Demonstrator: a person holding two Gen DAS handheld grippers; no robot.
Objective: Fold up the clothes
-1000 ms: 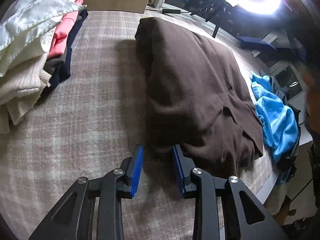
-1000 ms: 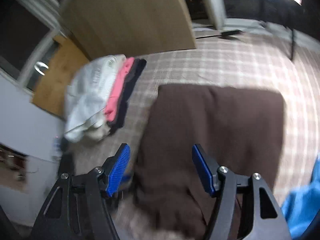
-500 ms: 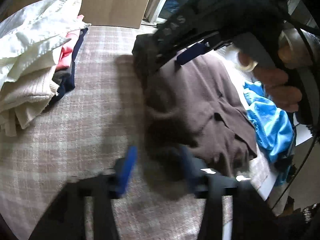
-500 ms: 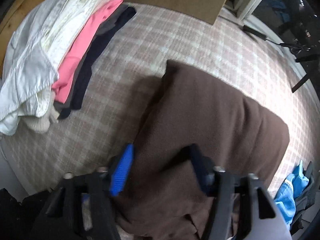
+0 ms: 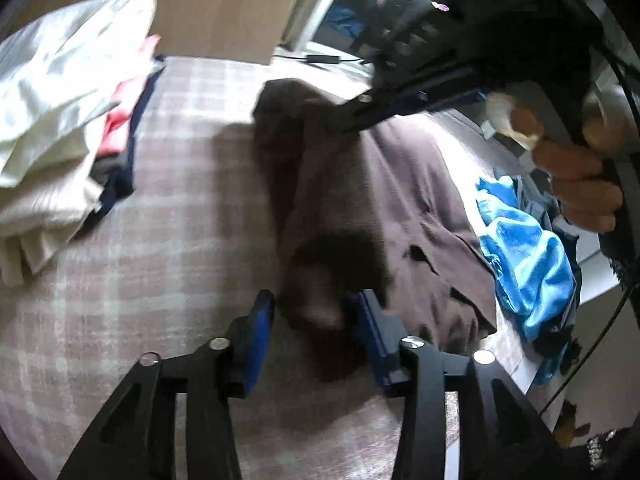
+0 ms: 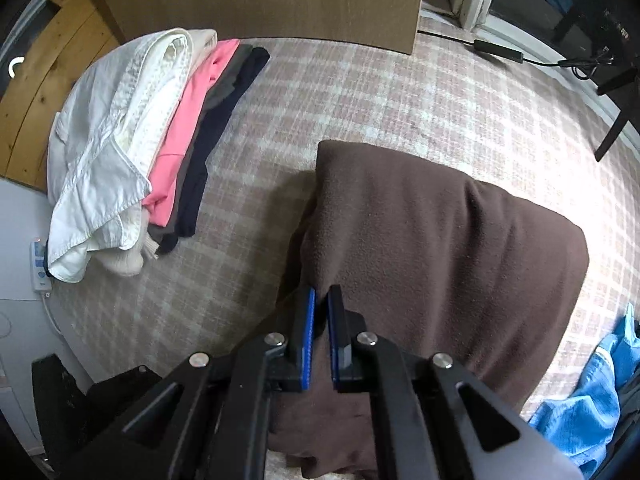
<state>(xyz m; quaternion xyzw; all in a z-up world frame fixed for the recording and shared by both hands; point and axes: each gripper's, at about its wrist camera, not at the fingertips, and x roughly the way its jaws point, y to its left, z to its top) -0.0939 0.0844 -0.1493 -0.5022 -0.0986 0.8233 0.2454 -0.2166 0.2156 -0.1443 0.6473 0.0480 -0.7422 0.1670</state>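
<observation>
A wide surface covered in beige and white checked cloth (image 6: 400, 92), seemingly a bed, fills both views. On it lies a large brown fleece garment (image 6: 440, 248), already folded into a thick rectangular bundle, with looser flaps along its near edge. At the far left of the surface sits a stack of folded clothes (image 6: 132, 152): white and cream pieces on top, then pink, grey and navy layers. These look finished. A crumpled bright blue garment (image 5: 524, 256) waits at the right edge, not yet folded.

The right gripper (image 6: 320, 336), held in a person's hand (image 5: 576, 184), points steeply down at the left edge of the brown bundle; its blue-padded fingers are nearly together, pinching a thin fold of the fleece. The left gripper (image 5: 316, 336) sits at the bundle's near corner, its fingers partway apart and closing, with a lump of brown fabric between them but not clearly pressed.

The brown piece seems close to done, likely needing one last fold or a move to the stack; the blue one remains.
</observation>
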